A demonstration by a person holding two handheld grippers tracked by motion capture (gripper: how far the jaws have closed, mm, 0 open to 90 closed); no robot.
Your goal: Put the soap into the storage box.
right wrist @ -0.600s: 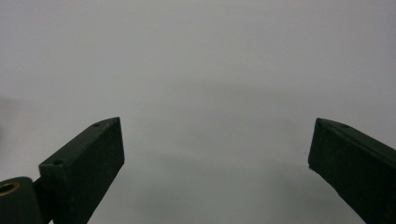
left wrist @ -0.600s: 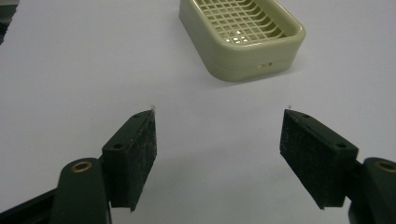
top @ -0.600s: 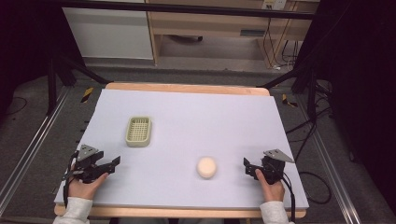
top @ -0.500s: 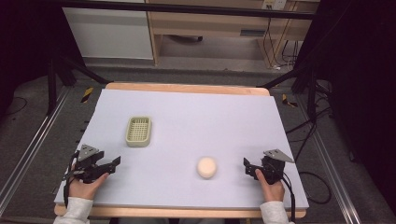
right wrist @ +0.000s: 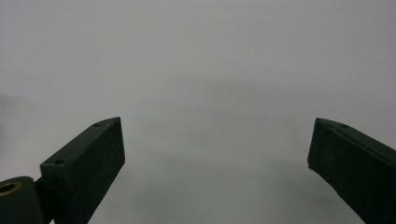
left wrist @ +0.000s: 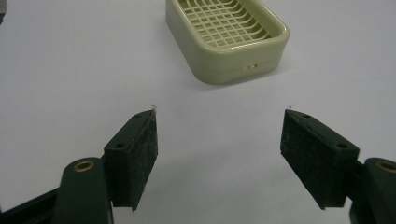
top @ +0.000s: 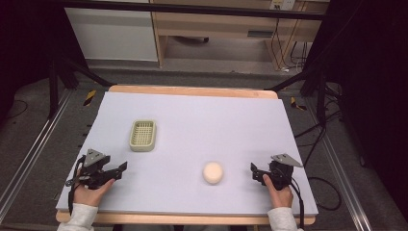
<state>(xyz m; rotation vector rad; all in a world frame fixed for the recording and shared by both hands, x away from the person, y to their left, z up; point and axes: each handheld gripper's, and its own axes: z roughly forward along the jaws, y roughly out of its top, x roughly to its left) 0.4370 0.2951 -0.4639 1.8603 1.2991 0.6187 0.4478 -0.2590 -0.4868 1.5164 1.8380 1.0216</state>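
Observation:
A pale green slotted soap dish (top: 143,135) lies empty on the left half of the white table top (top: 192,120); in the left gripper view the dish (left wrist: 227,36) is just ahead of the jaws. A round cream bar of soap (top: 212,173) rests near the front, right of centre. My left gripper (top: 120,169) is held low at the front left, open, nothing between its pads (left wrist: 138,144). My right gripper (top: 254,172) sits at the front right, a short way right of the soap, open over bare table, and its jaws (right wrist: 217,154) stand wide apart.
The table top ends in a wooden edge (top: 192,91) at the back. Black frame rails (top: 29,159) run along both sides, cables (top: 317,130) trail on the floor at the right, and a cabinet (top: 115,29) stands behind.

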